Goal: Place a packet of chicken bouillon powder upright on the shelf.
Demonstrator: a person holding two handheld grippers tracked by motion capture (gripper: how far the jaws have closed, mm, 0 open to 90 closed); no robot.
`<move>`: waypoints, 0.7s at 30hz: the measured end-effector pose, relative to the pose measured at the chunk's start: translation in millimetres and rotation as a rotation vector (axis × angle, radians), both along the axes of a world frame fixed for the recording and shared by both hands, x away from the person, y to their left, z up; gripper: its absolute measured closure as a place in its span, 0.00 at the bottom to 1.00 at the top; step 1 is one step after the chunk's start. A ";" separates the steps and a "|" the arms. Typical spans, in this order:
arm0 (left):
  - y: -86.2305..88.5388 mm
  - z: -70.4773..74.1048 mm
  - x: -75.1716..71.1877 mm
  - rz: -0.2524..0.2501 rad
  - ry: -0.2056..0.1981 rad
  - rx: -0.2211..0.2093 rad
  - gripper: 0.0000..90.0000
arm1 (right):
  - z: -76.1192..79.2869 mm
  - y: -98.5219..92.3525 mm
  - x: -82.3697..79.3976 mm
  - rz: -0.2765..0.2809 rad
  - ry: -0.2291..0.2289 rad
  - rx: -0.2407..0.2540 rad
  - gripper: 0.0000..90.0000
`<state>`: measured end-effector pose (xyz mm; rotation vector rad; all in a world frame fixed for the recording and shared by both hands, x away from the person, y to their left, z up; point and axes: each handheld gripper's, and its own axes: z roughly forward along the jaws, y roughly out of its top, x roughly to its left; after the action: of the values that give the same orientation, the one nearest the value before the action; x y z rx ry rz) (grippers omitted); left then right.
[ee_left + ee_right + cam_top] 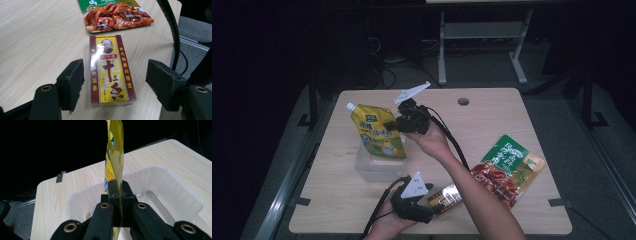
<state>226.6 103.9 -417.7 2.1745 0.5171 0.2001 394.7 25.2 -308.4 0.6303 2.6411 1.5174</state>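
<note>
Right gripper (399, 123) clamps the yellow pouch (377, 132) above the clear bin (175, 195), not yet dropped. Beside the bin, left gripper (115, 77) straddles the spice box (111, 72), jaws open; the red packet (507, 170) waits.

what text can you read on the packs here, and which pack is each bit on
"十三香", large down the middle of the red and yellow box.
"中国香" on the box's left red band; the characters above it are lost in glare.
"世代传承兴隆堂" on its right red band.
Yellow spout pouch, held in the right claw: print too blurred to read.
Green and red snack bag: large characters too blurred to read.
</note>
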 end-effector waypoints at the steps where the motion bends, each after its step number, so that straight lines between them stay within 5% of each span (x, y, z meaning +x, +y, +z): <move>1: 0.1 0.0 0.1 0.000 0.000 -0.001 0.34 | -1.7 1.7 0.5 0.001 0.008 0.001 1.00; 21: -1.1 -1.4 -1.1 0.008 0.016 -0.016 0.33 | -19.8 8.3 4.6 0.001 0.039 0.022 1.00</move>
<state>225.4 102.8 -419.1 2.1601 0.5347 0.1827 399.3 33.4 -328.2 0.6672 2.6565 1.5516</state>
